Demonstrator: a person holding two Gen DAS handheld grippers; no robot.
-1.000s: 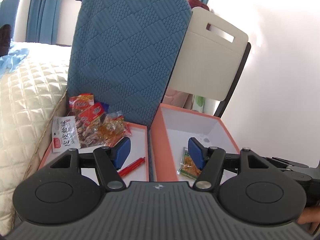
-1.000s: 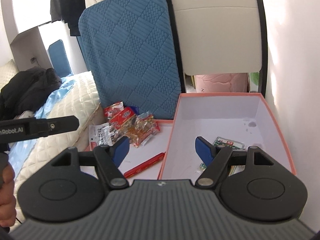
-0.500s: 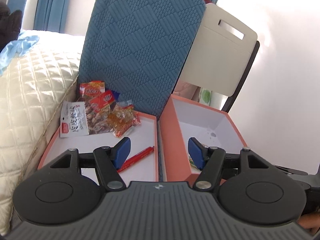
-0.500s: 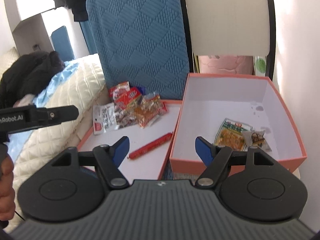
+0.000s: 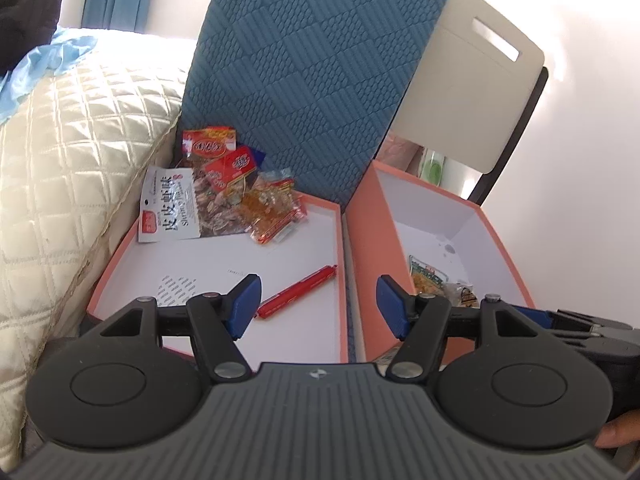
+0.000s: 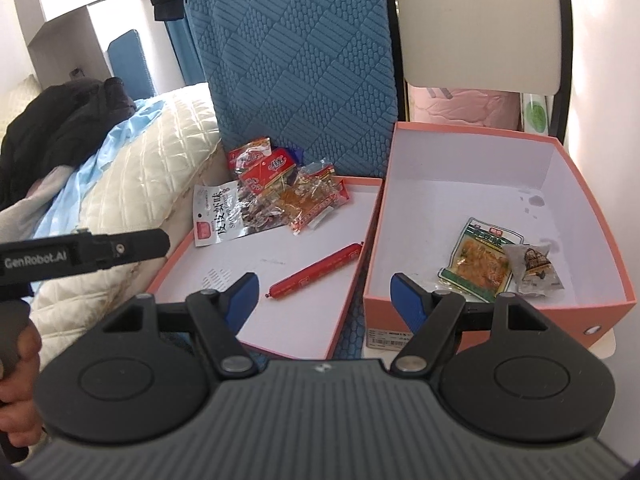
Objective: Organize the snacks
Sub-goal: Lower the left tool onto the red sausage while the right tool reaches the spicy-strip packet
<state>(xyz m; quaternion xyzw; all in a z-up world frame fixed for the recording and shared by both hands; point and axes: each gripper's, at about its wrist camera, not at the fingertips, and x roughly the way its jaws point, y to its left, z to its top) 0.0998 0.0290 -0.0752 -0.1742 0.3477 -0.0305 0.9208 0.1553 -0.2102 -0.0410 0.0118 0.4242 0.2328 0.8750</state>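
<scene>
Right wrist view: right gripper (image 6: 323, 294) and left gripper (image 5: 318, 302), both spread empty, hover near the red sausage (image 6: 315, 266).

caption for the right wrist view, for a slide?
Open right gripper above a lid with a red sausage and snack pile, beside a box holding two packets.

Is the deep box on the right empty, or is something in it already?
Not empty. The deep box holds a green packet and a small grey packet on its floor.
</scene>
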